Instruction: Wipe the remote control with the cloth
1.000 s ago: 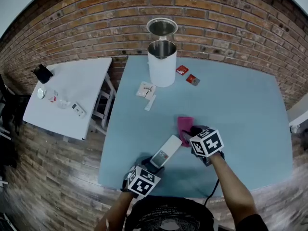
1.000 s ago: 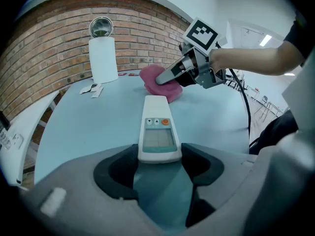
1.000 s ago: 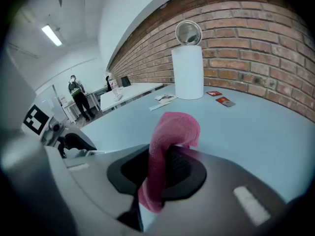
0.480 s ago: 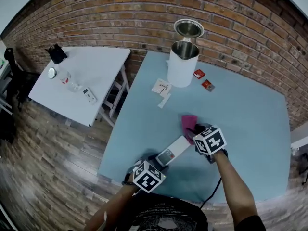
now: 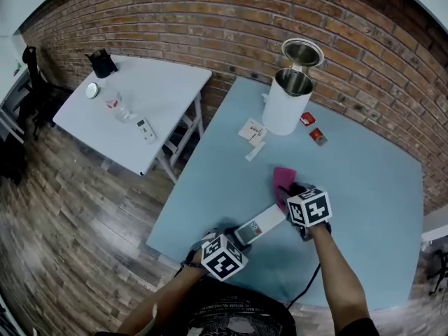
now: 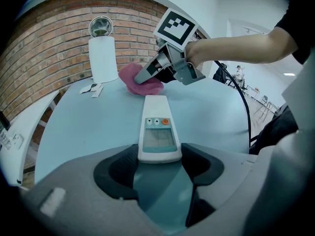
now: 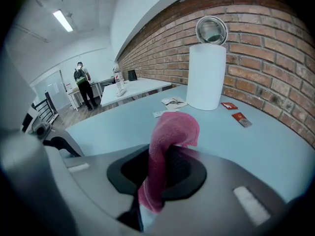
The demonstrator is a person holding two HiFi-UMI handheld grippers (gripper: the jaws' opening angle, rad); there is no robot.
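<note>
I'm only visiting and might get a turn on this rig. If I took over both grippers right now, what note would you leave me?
Left gripper: jaws shut on the near end of the white remote control, which lies along the blue table.
Right gripper: jaws shut on the pink cloth, held just beyond the remote's far end.
Done: both things are gripped and brought together.
Left: draw the cloth along the remote's face. Whether any of it has been wiped cannot be told.
</note>
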